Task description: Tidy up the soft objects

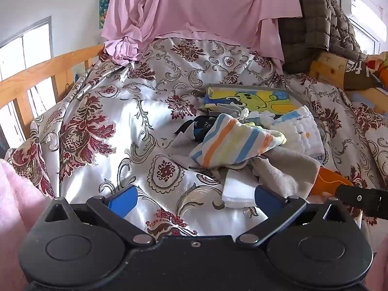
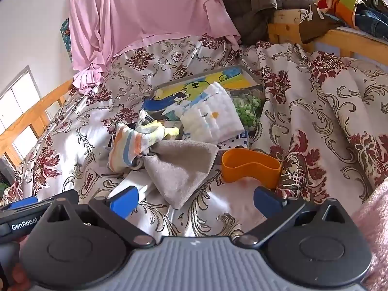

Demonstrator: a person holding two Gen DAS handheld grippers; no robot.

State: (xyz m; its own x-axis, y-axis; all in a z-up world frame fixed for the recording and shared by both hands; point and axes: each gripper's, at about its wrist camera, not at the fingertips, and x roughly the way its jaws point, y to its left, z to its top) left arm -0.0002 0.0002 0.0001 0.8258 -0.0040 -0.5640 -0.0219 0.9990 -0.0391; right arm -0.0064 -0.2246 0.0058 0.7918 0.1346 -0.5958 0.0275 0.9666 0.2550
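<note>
A pile of soft cloths lies on the floral bedspread (image 1: pixel 101 111): a striped towel (image 1: pixel 232 143), a grey-beige cloth (image 1: pixel 288 169), a white quilted cloth (image 1: pixel 300 131) and a small white folded cloth (image 1: pixel 238 191). They also show in the right wrist view: striped towel (image 2: pixel 128 145), grey cloth (image 2: pixel 181 167), white quilted cloth (image 2: pixel 213 114). An orange band (image 2: pixel 249 167) lies right of the grey cloth. My left gripper (image 1: pixel 195 198) is open and empty, just short of the pile. My right gripper (image 2: pixel 196 198) is open and empty, near the grey cloth's tip.
A tray with a yellow cartoon cloth (image 1: pixel 252 97) sits behind the pile. Pink sheet (image 1: pixel 194 9) hangs at the back, a brown quilted jacket (image 1: pixel 315 19) at right. Wooden rails (image 1: pixel 36 72) edge the bed. A pink fluffy blanket (image 2: pixel 373 218) lies at the near edge.
</note>
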